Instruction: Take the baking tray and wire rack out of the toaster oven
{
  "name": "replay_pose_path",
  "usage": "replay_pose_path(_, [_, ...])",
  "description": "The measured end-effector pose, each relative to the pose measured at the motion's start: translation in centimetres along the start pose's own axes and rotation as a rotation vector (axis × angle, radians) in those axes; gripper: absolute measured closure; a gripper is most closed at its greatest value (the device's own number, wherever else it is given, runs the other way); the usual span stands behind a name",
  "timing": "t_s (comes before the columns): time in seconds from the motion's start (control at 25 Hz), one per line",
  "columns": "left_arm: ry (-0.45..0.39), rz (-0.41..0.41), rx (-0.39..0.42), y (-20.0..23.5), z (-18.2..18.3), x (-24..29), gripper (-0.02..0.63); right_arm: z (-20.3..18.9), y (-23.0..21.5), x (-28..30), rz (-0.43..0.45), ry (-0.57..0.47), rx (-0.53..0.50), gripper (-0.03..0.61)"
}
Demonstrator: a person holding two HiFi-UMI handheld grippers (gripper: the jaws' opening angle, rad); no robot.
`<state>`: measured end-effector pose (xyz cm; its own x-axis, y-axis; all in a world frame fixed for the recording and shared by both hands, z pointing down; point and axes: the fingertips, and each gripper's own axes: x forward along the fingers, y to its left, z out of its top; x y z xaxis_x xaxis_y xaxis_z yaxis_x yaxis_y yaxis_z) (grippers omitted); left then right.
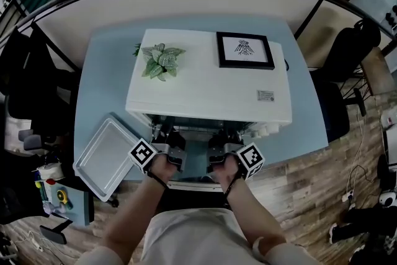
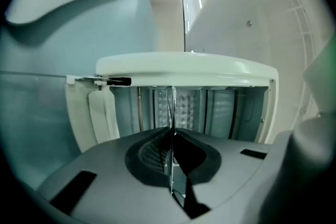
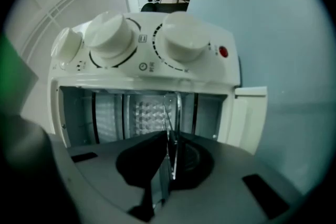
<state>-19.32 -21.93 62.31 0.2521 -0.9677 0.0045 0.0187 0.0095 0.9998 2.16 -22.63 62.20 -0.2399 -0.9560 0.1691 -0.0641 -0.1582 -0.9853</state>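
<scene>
The white toaster oven stands on a blue table with its door folded down toward me. Both grippers reach into its mouth side by side. My left gripper is shut on a thin wire of the wire rack, which runs as a bright line between the dark pads. My right gripper is shut on the rack's wire too. The grey baking tray lies on the table's front left corner, outside the oven. Most of the rack is hidden by the grippers.
A small plant and a framed picture sit on the oven's top. Two large knobs and a red lamp are beside the opening. The open door lies below the grippers. Dark chairs stand around the table.
</scene>
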Motion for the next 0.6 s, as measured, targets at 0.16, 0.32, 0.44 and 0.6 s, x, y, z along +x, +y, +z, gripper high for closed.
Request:
replay_pose_path(0.16, [-0.003, 0.030, -0.009, -0.3, -0.6, -2.5, 0.606, -0.8, -0.2, -2.3, -0.022, 0.015, 0.020, 0.561])
replay_pose_path(0.32, [0.018, 0.050, -0.005, -0.7, -1.4, -4.8, 0.606, -1.3, -0.3, -4.8, -0.054, 0.040, 0.010, 0.561])
replay_pose_path(0.44, [0.032, 0.068, -0.018, -1.1, -2.1, -6.3, 0.606, -1.6, -0.2, -6.5, -0.078, 0.062, -0.002, 0.561])
replay_pose_path(0.6, [0.026, 0.090, -0.024, -1.4, -2.0, -8.0, 0.607, -2.5, -0.1, -8.0, -0.102, 0.083, 0.002, 0.561])
